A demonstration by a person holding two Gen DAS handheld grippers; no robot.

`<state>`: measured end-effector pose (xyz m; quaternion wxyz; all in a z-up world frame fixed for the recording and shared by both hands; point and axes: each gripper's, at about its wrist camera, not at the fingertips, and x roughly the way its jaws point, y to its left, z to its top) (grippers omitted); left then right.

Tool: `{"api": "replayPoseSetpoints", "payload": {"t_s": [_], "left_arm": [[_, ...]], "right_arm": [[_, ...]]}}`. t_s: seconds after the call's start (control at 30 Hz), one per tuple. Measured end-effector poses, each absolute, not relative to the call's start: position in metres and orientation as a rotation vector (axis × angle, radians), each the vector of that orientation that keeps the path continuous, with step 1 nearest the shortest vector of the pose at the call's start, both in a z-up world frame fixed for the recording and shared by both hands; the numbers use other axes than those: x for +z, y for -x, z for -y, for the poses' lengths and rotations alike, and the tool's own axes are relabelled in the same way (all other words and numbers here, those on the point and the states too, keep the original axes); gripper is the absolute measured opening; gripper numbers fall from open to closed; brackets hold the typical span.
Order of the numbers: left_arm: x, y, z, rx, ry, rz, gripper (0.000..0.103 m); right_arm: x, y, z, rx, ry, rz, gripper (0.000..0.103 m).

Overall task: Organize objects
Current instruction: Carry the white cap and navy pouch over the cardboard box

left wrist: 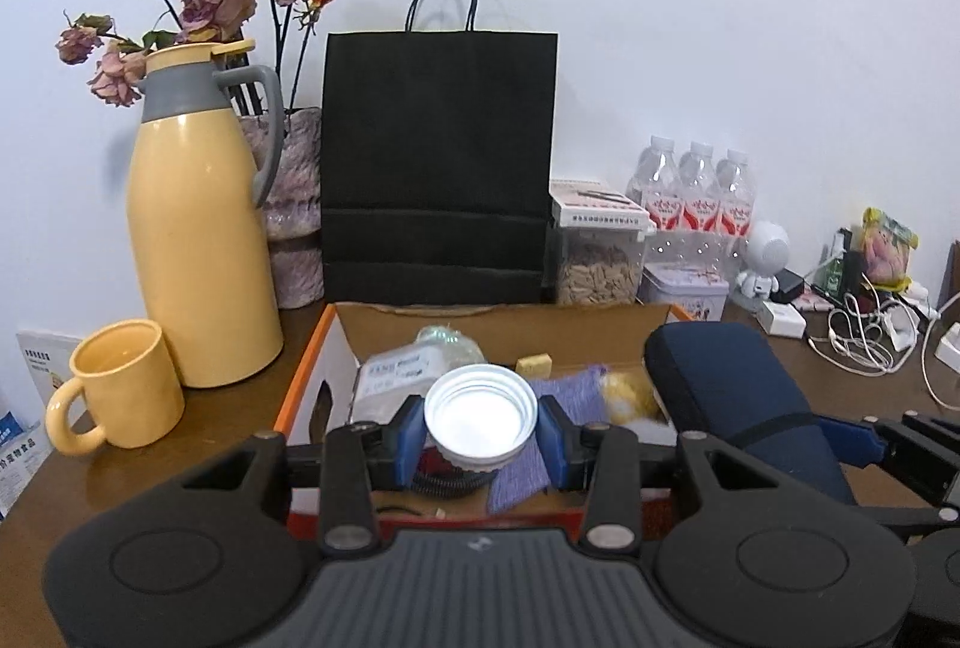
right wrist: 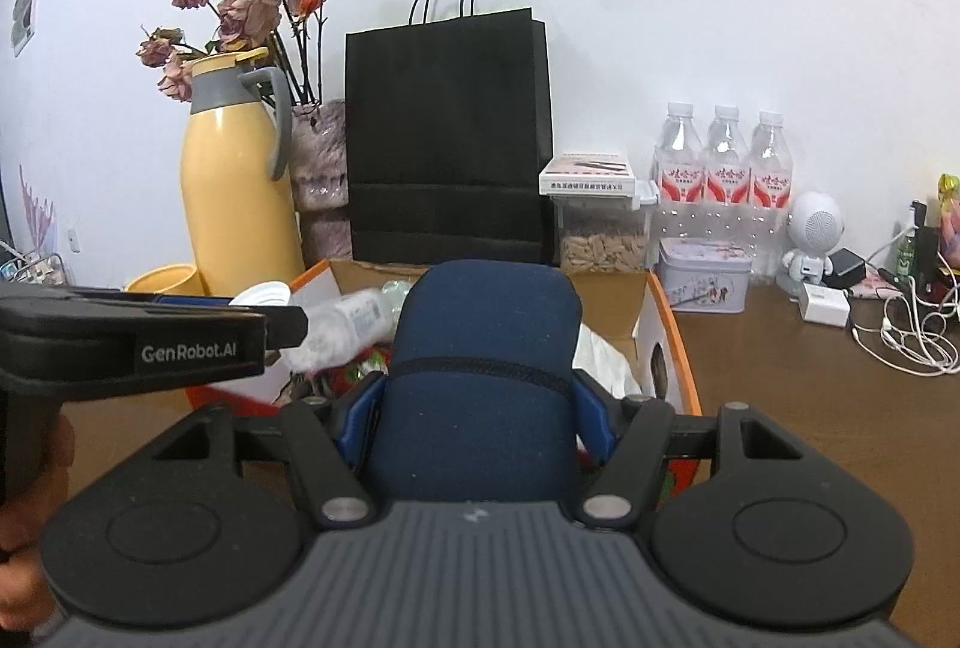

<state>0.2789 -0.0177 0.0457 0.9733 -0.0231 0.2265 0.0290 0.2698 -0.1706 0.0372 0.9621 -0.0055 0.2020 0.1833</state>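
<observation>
Above the open cardboard box (left wrist: 312,366) I have both grippers loaded. My left gripper (left wrist: 480,435) is clamped on a small white jar (left wrist: 479,423), mouth up, blue pads pressing its ribbed rim from either side. It looks light and stiff, but the smooth wall could slip, so the ribbed band is the right place to hold it. My right gripper (right wrist: 474,408) is closed around a navy padded case (right wrist: 480,366), gripped low across its width. I judge it soft and springy; it will squash under the pads, so a hold near the stitched band seems safest.

The box beneath is crowded: a purple cloth (left wrist: 570,393), a packet (left wrist: 396,378), a yellow fluffy thing (left wrist: 630,393). Behind it stand a black paper bag (left wrist: 438,168), a yellow thermos (left wrist: 192,228) and a yellow mug (left wrist: 120,396), close enough to knock. White cables (right wrist: 906,330) sprawl across the table (right wrist: 810,438) on the right.
</observation>
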Motion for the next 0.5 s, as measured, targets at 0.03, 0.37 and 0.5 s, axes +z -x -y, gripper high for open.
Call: {"api": "replayPoseSetpoints", "payload": {"t_s": [0.03, 0.37, 0.5], "left_arm": [[0.046, -0.282, 0.017, 0.060, 0.053, -0.455, 0.038], [0.046, -0.322, 0.011, 0.065, 0.077, -0.462, 0.038], [0.044, -0.339, 0.009, 0.073, 0.075, -0.468, 0.038]], "right_arm": [[0.038, -0.274, 0.169, 0.376, 0.009, -0.411, 0.065], [0.036, -0.316, 0.161, 0.386, 0.008, -0.420, 0.065], [0.038, -0.334, 0.160, 0.391, 0.008, -0.414, 0.065]]}}
